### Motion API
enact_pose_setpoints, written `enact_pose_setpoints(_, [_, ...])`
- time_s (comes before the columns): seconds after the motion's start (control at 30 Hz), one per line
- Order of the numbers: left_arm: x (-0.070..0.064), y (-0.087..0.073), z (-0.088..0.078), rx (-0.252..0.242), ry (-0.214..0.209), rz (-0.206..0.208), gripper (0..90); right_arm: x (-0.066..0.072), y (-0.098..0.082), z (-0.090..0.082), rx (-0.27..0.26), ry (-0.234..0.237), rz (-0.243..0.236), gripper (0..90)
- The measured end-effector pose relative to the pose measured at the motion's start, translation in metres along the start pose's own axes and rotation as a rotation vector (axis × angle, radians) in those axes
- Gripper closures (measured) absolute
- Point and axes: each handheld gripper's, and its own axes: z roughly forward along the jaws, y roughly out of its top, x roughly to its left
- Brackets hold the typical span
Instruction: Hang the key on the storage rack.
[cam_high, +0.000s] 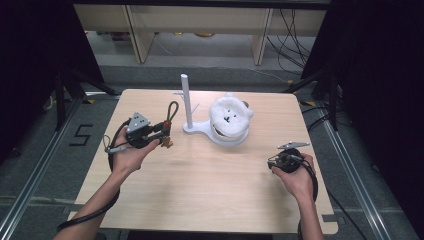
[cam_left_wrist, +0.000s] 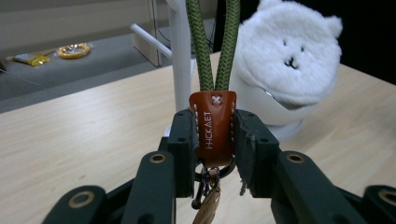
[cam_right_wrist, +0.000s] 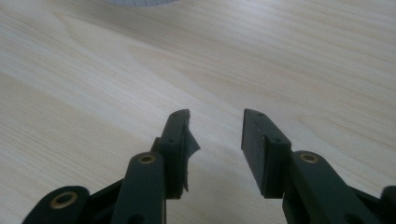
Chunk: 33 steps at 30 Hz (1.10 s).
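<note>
The left gripper (cam_left_wrist: 212, 140) has its jaws clenched on the brown leather tab (cam_left_wrist: 212, 126) of a keychain, one pad flat on each face of the tab. That is a sound place to hold: the leather looks firm enough to take the squeeze and rough enough not to slip. Out of the top of the tab, toward 12 o'clock, rises a loop of green cord (cam_left_wrist: 215, 42). It stands up by itself, so the cord seems fairly stiff, though it would probably bend at a light push. Below the tab, at 6 o'clock, metal rings and a clip (cam_left_wrist: 208, 196) hang loose and will likely swing when the hand moves. The whole keychain looks light and not fragile.

In the high view the left gripper (cam_high: 162, 131) holds the keychain above the table (cam_high: 200, 200), with the loop (cam_high: 172, 110) pointing up. A white stand (cam_high: 186, 102) with short side pegs is at about 2 o'clock from it, close by. A white fluffy bear hat (cam_high: 230, 116) sits on a holder just past the stand.

The right gripper (cam_right_wrist: 215, 140) has its jaws released, nothing between them, low over bare table. In the high view it (cam_high: 272, 161) rests at about 4 o'clock from the stand, well apart from the keychain.
</note>
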Motion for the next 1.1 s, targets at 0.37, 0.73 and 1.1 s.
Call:
enact_pose_setpoints(0.37, [0.01,0.017,0.012,-0.03,0.03,-0.018,68.6,-0.001,0.0,-0.001,-0.007,-0.002,0.005,62.5])
enact_pose_setpoints(0.73, [0.015,0.021,0.028,-0.012,0.048,-0.019,68.5,-0.001,0.0,-0.001,-0.008,0.001,0.005,62.3])
enact_pose_setpoints(1.1, [0.019,0.018,0.036,0.006,0.053,-0.034,68.5,-0.002,-0.001,0.0,-0.004,-0.003,0.006,62.2])
